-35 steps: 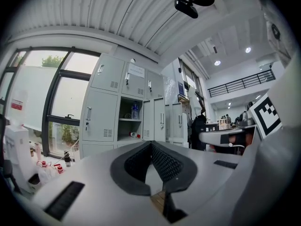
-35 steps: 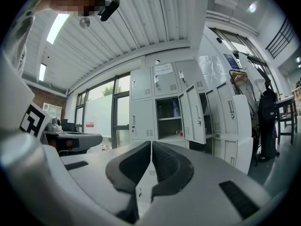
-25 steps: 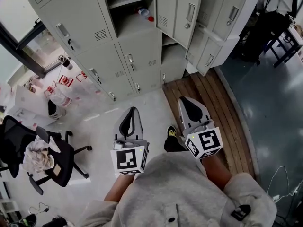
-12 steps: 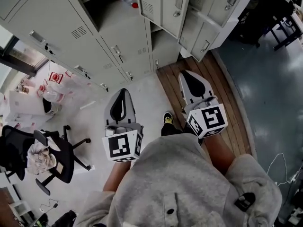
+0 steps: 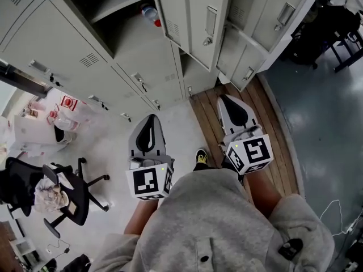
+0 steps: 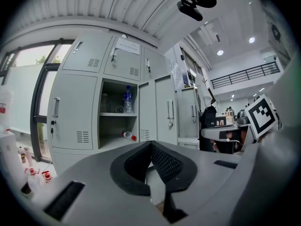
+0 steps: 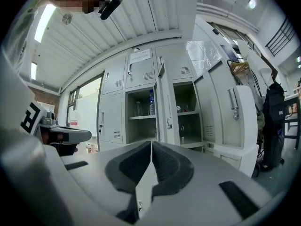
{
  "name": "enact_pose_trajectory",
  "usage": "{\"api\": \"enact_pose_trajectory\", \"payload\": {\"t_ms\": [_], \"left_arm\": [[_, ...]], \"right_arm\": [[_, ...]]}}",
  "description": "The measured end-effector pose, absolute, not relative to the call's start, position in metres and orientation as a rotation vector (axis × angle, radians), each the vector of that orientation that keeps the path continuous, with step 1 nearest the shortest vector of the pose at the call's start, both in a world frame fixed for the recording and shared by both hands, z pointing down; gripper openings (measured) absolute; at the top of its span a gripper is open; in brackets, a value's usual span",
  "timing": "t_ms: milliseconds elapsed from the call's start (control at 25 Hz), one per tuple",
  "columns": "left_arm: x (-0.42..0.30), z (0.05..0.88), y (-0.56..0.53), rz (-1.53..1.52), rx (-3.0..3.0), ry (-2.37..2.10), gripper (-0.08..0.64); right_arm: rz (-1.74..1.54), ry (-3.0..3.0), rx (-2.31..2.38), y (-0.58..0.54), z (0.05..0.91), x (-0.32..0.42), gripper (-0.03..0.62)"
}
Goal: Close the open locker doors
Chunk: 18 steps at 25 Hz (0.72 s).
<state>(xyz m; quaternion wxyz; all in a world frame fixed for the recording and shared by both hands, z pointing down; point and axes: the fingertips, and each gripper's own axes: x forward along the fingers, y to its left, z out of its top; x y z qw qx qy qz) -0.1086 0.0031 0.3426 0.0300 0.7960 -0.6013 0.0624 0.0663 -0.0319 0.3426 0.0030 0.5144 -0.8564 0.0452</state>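
two claws, both pressed together, nothing pinched. left claw is lower centre of the head view, right claw just to its right. both are over the floor, apart from the lockers. at least two locker doors hang open: centre door at top centre, right door at top right. open compartment at top left holds two bottles: upright bottle on the upper shelf, red-cap bottle lying below. one office chair lower left.
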Motion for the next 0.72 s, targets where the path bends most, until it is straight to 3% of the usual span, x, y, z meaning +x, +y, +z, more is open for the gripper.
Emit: {"api": "enact_pose_trajectory", "payload": {"t_ms": [720], "left_arm": [[-0.092, 0.338, -0.059, 0.25, 2.399, -1.976, 0.009]], "right_arm": [[0.053, -2.815, 1.506, -0.128, 0.32, 0.093, 0.032]]}}
